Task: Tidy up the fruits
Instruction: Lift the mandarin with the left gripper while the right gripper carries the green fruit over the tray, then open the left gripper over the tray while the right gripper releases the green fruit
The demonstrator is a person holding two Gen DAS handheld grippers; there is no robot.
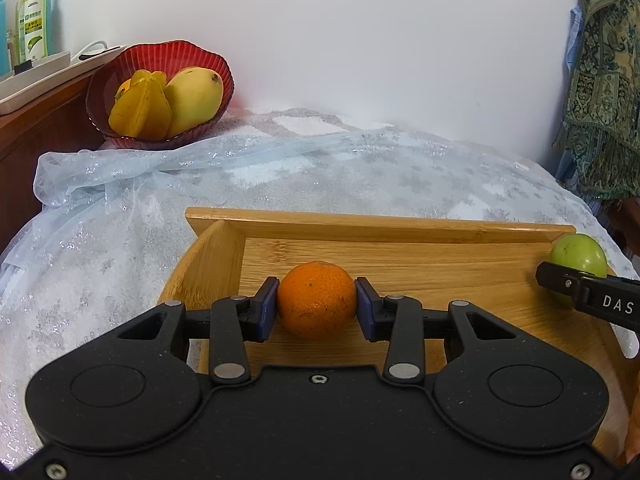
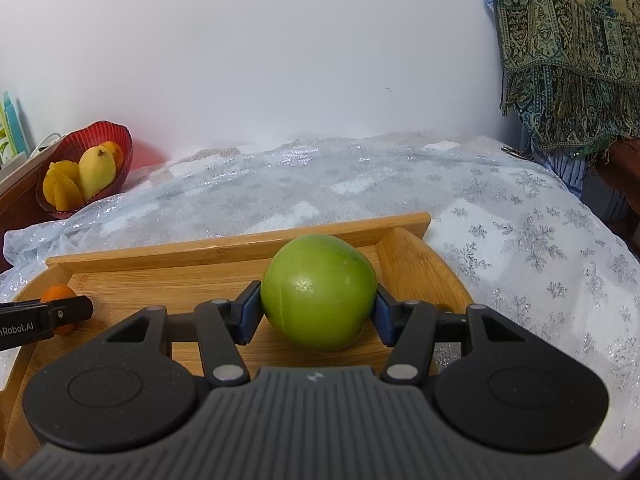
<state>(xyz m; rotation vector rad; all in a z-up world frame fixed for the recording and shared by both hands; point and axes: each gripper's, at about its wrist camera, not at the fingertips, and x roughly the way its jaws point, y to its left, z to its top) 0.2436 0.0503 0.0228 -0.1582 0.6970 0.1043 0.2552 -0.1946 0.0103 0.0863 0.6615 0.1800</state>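
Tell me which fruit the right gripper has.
The green round fruit, over the wooden tray; the right gripper pinches it. The left gripper has the smaller orange.

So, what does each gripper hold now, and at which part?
The left gripper clamps the orange at its two sides. The right gripper clamps the green fruit at its two sides. Both fruits are over the wooden tray.

A plain white wall [image 1: 360, 40] fills the view ahead of both grippers. Below it spreads a surface covered with pale blue glittery cloth [image 1: 280, 168] patterned with snowflakes, bunched into folds ahead and to the left. Further left stands a dark wooden cabinet [image 1: 36, 136] bearing a white tray [image 1: 36, 76] with bottles [image 1: 34, 24]. To the right hangs a fringed, green-and-tan patterned cloth [image 2: 572, 40]. The light is soft and even.
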